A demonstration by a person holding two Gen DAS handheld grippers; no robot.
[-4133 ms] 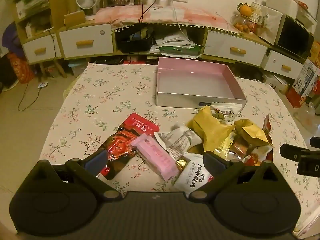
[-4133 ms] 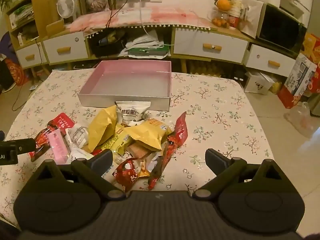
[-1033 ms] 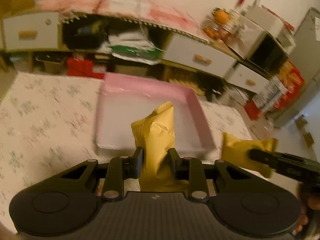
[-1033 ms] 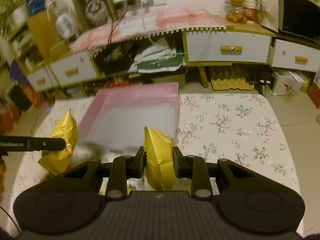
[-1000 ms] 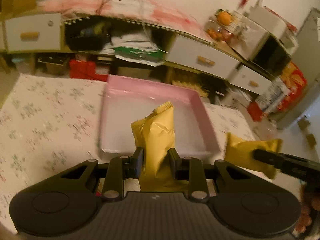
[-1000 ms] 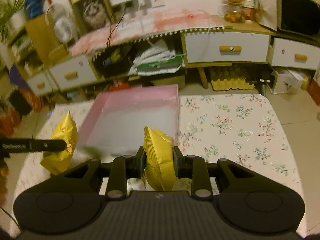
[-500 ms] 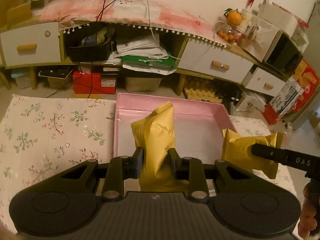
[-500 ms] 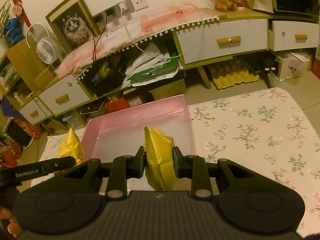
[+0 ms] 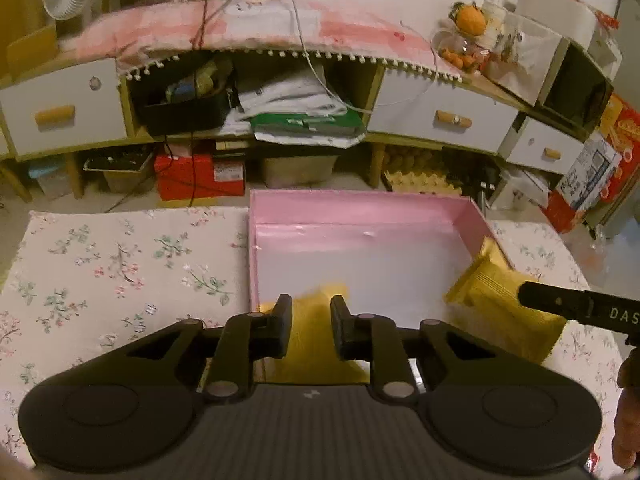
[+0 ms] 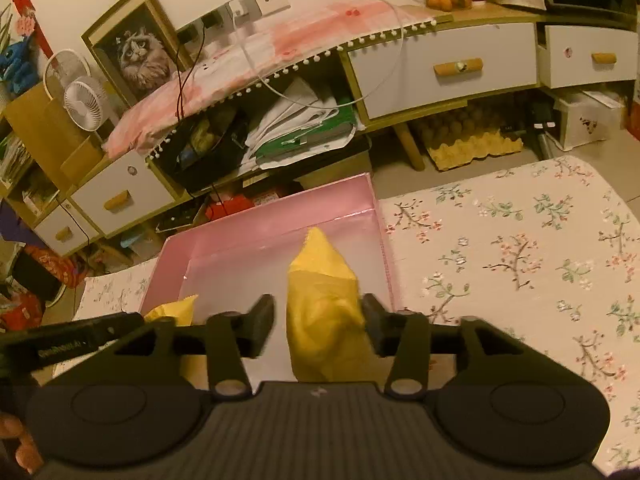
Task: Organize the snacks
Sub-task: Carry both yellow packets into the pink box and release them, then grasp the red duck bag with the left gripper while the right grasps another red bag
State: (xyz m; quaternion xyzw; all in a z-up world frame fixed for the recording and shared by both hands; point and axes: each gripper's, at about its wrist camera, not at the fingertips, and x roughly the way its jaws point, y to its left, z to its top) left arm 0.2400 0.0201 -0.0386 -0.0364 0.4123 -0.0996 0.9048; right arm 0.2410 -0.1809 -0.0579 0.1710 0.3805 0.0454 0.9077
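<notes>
With jaws parted, two yellow snack packets (image 10: 320,304) in pink box (image 9: 360,208)

Materials and finishes over the pink box

The left tool (image 9: 311,330) and right tool (image 10: 318,330) look like matt black plastic, with ribbed, dull bodies and small metallic pivot pins. The pink box (image 9: 360,208) looks like card, its inner walls satin pink and its floor a smooth pale sheet with a soft sheen. The left yellow packet (image 9: 316,354) and the right yellow packet (image 10: 322,312) are crinkled film, slightly glossy, with crimped seams. The worktop (image 9: 120,264) wears a matt flower-printed cloth. Behind, the drawers (image 9: 64,110) have smooth white-painted fronts with bare wooden handles, and a pink fabric cover (image 9: 224,26) has a bobble fringe.
</notes>
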